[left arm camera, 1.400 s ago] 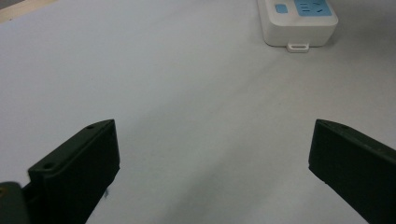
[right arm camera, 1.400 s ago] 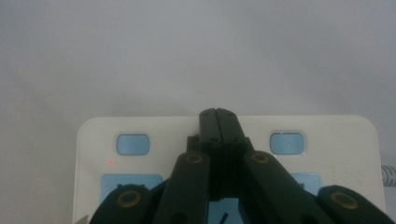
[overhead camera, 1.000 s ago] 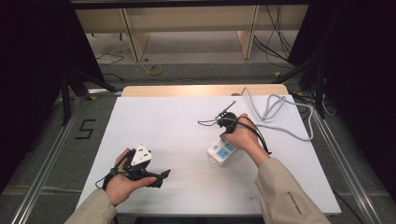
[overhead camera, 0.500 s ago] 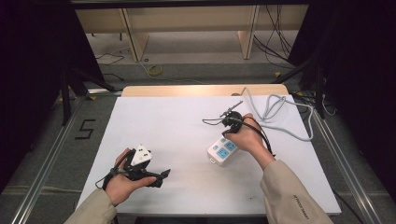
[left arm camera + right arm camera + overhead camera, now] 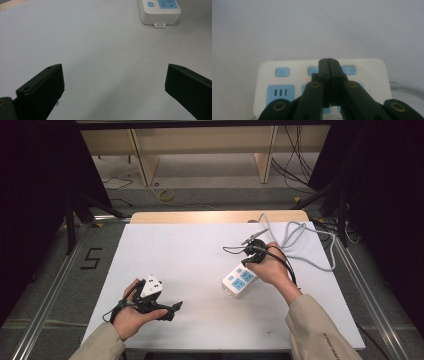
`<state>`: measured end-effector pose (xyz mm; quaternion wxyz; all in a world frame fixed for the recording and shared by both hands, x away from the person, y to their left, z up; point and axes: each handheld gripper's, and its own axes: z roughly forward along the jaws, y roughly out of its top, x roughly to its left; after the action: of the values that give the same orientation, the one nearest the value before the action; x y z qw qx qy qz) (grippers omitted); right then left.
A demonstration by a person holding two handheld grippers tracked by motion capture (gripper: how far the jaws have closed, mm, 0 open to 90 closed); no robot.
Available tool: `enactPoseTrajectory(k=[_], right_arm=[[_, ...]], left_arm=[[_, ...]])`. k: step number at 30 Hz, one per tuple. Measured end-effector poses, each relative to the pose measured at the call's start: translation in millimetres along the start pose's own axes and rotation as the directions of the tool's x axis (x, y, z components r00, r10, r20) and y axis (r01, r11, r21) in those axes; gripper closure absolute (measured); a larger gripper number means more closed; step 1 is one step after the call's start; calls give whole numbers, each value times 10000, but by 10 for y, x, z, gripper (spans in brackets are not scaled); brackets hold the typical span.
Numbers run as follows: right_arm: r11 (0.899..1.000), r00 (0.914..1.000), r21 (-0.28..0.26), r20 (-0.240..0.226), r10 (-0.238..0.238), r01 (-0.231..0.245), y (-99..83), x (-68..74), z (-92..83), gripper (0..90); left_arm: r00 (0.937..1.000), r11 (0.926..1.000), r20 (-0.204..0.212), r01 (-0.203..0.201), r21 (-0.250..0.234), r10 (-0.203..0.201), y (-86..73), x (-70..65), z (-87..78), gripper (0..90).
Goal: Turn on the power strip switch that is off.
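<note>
Honestly, keep the right tongs [image 5: 329, 62] pressed together, tip square over the strip's [image 5: 287, 66] middle switch [image 5: 313, 70]; left tongs [image 5: 112, 82] sit spread, idle.

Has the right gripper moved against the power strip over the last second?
Yes. In the high view the right gripper, jaws shut, has drifted from over the power strip toward its far, cable end; the strip stayed put.

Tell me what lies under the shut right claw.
The white power strip lies under the right claw. Two red lights glow; the claw covers its middle button and socket.
</note>
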<state>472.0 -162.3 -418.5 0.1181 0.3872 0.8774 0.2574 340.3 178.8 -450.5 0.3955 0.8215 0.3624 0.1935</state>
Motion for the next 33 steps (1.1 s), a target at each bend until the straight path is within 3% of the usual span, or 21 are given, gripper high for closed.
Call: enactPoseTrajectory(k=[33], right_arm=[[9976, 9993, -592, -49, 362, -364, -330, -133, -248, 833]], left_arm=[[10000, 10000, -32, 36, 24, -36, 0, 1, 7, 22]])
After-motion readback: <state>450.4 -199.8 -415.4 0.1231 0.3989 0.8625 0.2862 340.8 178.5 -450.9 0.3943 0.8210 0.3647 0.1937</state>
